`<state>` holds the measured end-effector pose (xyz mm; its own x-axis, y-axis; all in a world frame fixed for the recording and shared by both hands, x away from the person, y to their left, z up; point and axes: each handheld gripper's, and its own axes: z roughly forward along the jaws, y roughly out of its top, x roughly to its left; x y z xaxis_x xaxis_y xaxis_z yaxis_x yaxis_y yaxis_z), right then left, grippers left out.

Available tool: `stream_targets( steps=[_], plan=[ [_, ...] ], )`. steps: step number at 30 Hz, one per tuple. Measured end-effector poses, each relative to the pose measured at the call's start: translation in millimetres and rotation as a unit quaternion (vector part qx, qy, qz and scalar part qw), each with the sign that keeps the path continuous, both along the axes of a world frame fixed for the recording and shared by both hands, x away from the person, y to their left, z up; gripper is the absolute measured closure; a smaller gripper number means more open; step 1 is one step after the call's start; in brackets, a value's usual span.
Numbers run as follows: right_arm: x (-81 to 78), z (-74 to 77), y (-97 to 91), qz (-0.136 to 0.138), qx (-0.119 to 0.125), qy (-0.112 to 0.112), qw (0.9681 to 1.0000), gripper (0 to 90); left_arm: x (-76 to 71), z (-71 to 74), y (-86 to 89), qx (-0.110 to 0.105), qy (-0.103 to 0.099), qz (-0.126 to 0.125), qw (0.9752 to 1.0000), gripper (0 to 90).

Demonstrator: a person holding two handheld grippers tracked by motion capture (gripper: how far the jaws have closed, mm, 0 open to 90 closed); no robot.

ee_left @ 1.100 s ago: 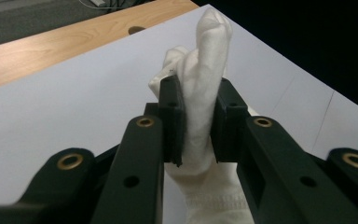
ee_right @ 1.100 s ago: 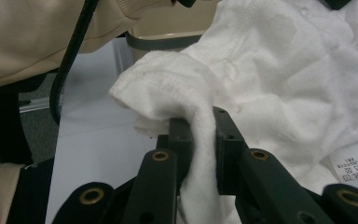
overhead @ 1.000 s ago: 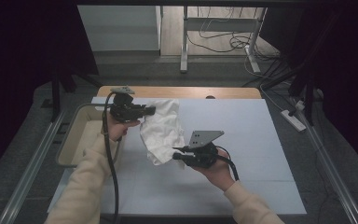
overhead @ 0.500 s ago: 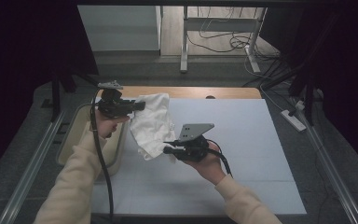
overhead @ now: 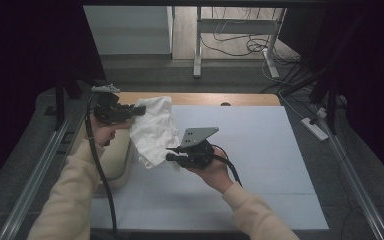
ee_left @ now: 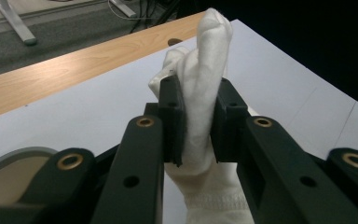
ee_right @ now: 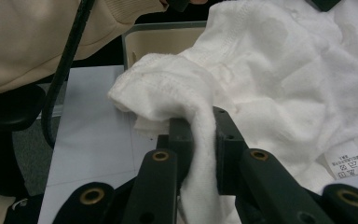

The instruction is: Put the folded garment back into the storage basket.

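Observation:
A white towel (overhead: 154, 129) hangs in the air between my two grippers, above the left part of the white table mat (overhead: 260, 145). My left gripper (overhead: 141, 110) is shut on the towel's upper edge; in the left gripper view the cloth (ee_left: 200, 93) is bunched between the jaws. My right gripper (overhead: 170, 156) is shut on the towel's lower corner, and in the right gripper view the folded cloth (ee_right: 200, 135) is pinched between its pads. A care label (ee_right: 349, 165) shows on the towel at the lower right of that view.
A beige bin (overhead: 111, 159) with a grey rim stands at the table's left edge, below the towel and my left arm. A wooden strip (overhead: 230, 99) runs along the table's far edge. Cables trail from both grippers.
Both grippers have moved left and a little up with the towel held between them. The towel now hangs nearer the beige bin.

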<state>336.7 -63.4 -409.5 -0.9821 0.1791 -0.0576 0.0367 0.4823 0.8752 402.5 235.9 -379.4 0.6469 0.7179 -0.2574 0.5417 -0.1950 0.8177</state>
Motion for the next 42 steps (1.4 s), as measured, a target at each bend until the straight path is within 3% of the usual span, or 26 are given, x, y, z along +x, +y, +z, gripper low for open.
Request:
stream_targets(
  steps=[22,42],
  plan=[
    [9.5,4.5,44.2,0.017,0.0,0.003,0.9998,80.2,-6.1,4.0,46.1,-0.001,-0.001,0.038,0.9993,75.5],
    [14.8,-1.2,85.0,0.035,-0.003,0.009,0.9994,80.3,-7.0,-1.7,82.3,0.009,0.015,0.066,0.9977,75.5]
  ],
)
